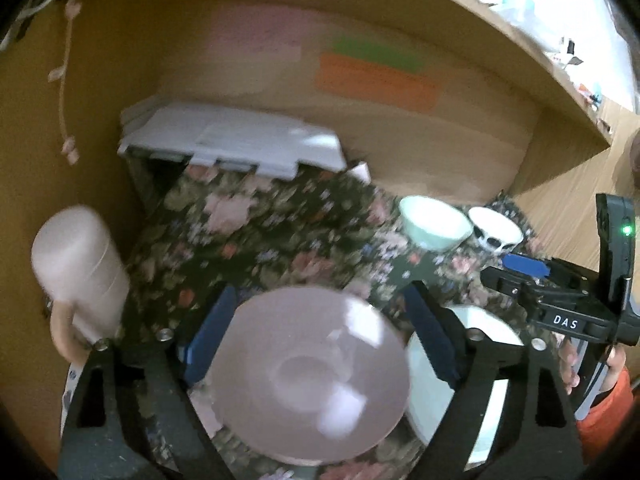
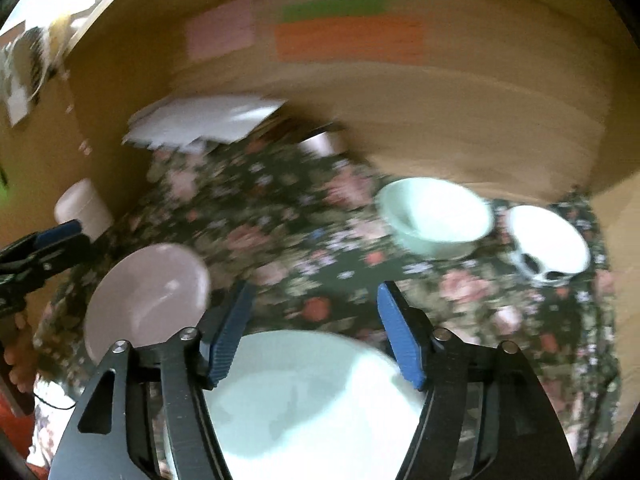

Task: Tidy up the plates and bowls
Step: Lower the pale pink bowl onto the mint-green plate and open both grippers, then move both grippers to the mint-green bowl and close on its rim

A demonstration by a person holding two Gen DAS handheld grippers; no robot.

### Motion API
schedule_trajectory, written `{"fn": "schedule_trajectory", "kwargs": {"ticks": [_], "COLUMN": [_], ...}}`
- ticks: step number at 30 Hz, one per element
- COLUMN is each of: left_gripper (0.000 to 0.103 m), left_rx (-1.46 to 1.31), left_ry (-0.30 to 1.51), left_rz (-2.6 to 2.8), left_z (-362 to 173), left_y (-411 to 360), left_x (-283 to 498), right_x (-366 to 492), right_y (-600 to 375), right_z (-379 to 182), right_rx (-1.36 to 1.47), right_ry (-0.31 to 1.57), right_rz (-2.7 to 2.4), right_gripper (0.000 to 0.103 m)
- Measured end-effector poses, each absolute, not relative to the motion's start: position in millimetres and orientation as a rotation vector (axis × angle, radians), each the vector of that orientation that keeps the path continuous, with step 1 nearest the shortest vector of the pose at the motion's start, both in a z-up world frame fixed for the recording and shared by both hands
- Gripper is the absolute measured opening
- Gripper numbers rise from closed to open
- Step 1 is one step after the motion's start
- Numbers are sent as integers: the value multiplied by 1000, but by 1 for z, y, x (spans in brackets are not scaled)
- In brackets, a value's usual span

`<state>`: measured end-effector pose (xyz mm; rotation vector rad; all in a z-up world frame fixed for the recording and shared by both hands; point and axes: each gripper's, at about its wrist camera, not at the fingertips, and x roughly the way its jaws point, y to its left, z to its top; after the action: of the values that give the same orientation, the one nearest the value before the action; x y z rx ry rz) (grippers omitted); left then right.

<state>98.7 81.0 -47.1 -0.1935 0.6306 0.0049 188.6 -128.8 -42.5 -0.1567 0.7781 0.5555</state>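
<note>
Floral cloth carries two plates, two bowls (one mint, one patterned); both tongs spread.

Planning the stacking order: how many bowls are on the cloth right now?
2: a mint green bowl at the far right of the floral cloth, and a white patterned bowl just right of it. The pink plate and pale plate sit nearer. Others may be hidden.

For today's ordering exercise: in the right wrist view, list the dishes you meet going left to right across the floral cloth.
Pink plate → pale green plate under the open right gripper → mint bowl → white patterned bowl.
</note>
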Motion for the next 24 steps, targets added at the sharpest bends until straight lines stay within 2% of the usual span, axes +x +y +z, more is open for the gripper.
{"fn": "schedule_trajectory", "kwargs": {"ticks": [4,20,22,24], "left_gripper": [95,96,96,96], "left_rx": [-148,-107,-89,-67], "left_ry": [617,748,762,772], "left_rz": [-23,-81,-85,-90], "left_z": [-38,-42,-45,-48], "left_y": [60,0,-7,-13], "left_x": [118,227,239,251], "right_x": [208,292,302,317], "right_y": [-160,-218,-218,-217], "right_z": [-32,-46,-50,-58], "right_rx": [-79,27,25,26], "right_ry": [771,805,813,835], "right_rz": [508,385,386,390], "right_gripper": [62,62,59,51]}}
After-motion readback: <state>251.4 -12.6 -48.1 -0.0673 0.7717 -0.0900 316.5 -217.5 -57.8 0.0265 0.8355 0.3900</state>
